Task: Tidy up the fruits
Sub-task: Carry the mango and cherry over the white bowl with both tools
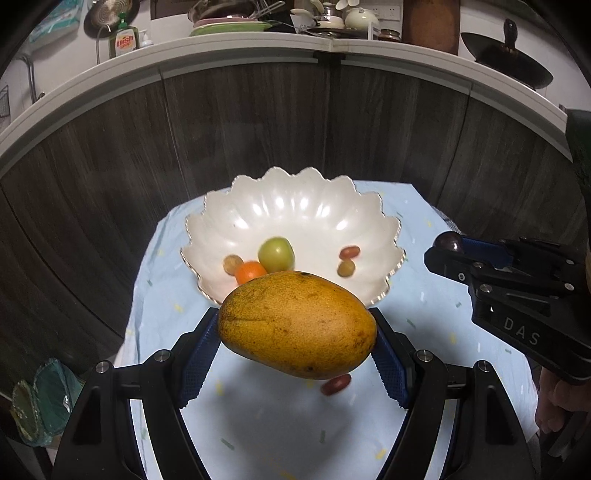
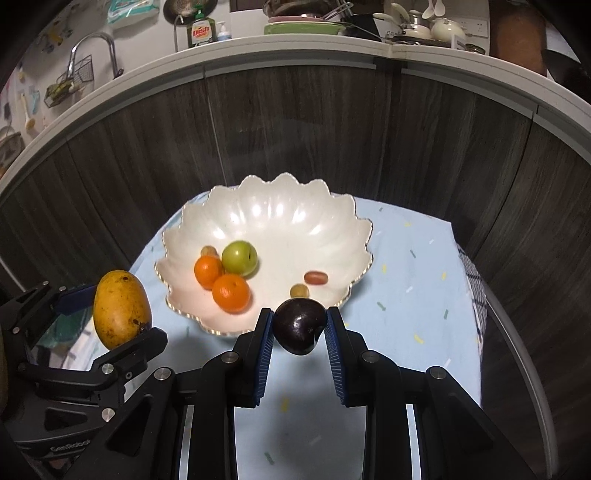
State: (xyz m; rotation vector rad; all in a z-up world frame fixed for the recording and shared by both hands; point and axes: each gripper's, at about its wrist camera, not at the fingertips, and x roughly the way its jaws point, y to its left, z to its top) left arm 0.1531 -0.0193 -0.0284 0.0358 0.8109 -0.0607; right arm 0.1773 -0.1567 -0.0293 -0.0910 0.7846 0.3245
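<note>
Holding a large yellow-orange mango (image 1: 297, 325) crosswise between its blue ribbed pads, our left claw (image 1: 295, 332) is clenched on the fruit just in front of the near rim of the white scalloped pearl-glazed bowl (image 1: 295, 210). From the right wrist view, we see the same mango (image 2: 122, 309) raised at the left of the bowl (image 2: 266, 218), above the pale blue cloth with small coloured flecks (image 2: 413, 295) that covers the desk.

Our right claw (image 2: 300, 326) is closed on a dark purple round plum (image 2: 300, 325), pinched between its two blue pads close to the bowl's near edge. In the left wrist view, that claw (image 1: 448, 245) comes in from the right with the plum (image 1: 447, 243) at its tip, well apart from the mango.

Inside the bowl we count a round green fruit (image 2: 239, 257), two small oranges touching each other (image 2: 231, 293) (image 2: 208, 271), a small brownish fruit (image 2: 208, 252) behind them, a red oval grape-like fruit (image 2: 316, 277) and a small yellowish-brown one (image 2: 299, 291) near it. The green fruit rests against both oranges.

One more red oval fruit (image 1: 335, 384) lies on the cloth under the mango, outside the bowl.

Behind the desk stands a dark wood-grain cabinet front (image 1: 240, 122), with a green dish soap bottle (image 2: 201, 32) on the white ledge above it.
</note>
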